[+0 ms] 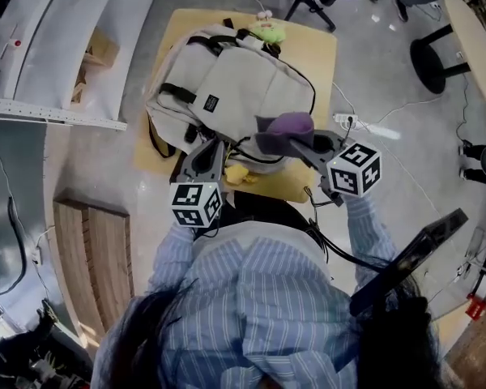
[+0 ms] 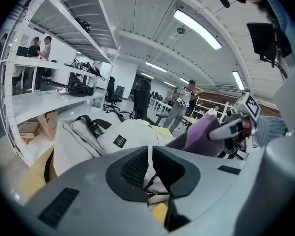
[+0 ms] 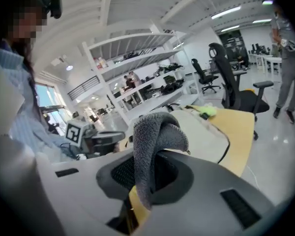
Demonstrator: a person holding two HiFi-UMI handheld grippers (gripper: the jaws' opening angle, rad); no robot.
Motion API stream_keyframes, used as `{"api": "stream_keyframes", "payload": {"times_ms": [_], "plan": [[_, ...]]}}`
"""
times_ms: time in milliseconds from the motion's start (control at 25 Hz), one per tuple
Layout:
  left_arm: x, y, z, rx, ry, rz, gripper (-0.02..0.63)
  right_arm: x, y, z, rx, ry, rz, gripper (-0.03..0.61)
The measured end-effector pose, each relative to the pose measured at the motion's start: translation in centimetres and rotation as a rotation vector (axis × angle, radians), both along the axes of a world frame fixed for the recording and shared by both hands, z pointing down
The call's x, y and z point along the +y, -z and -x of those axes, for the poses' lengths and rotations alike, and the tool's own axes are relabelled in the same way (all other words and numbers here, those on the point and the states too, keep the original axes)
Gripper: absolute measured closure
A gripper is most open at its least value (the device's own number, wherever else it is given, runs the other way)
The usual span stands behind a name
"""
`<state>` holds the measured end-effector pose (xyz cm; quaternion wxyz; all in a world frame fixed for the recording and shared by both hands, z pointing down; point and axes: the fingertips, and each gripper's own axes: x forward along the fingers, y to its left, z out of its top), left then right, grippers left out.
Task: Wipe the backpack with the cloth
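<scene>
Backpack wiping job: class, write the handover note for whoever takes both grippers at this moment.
Left gripper: shut on the backpack's near edge, apparently steadying it.
Right gripper: shut on the cloth, held at the backpack's near right corner.
Backpack lies flat on the yellow table.
Done: cloth picked up.
Left: wipe the backpack's surface.

Most of the table (image 1: 321, 63) is covered by the backpack (image 1: 243, 87), and a bare strip is left along its right side. The left side is hemmed in by a shelf (image 1: 105, 31), and the far edge is taken up by a green toy (image 1: 267, 32).
</scene>
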<state>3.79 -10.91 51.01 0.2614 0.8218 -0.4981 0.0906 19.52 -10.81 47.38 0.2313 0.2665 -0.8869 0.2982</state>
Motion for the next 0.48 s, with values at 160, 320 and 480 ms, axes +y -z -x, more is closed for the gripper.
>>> {"api": "stream_keyframes", "payload": {"times_ms": [160,320,480], "plan": [[-0.3,-0.3,-0.7,-0.004,-0.026,0.006,0.584,7.4,-3.9,1.9,0.068,0.192,0.092,0.537],[-0.5,-0.1,-1.6,-0.009,-0.052,0.005,0.584,9.7,-7.8,1.7,0.188,0.274,0.113,0.537],[-0.6,0.1,-2.1,-0.016,-0.067,0.005,0.584,6.3,-8.3,-0.2,0.239,0.235,0.067,0.537]]}}
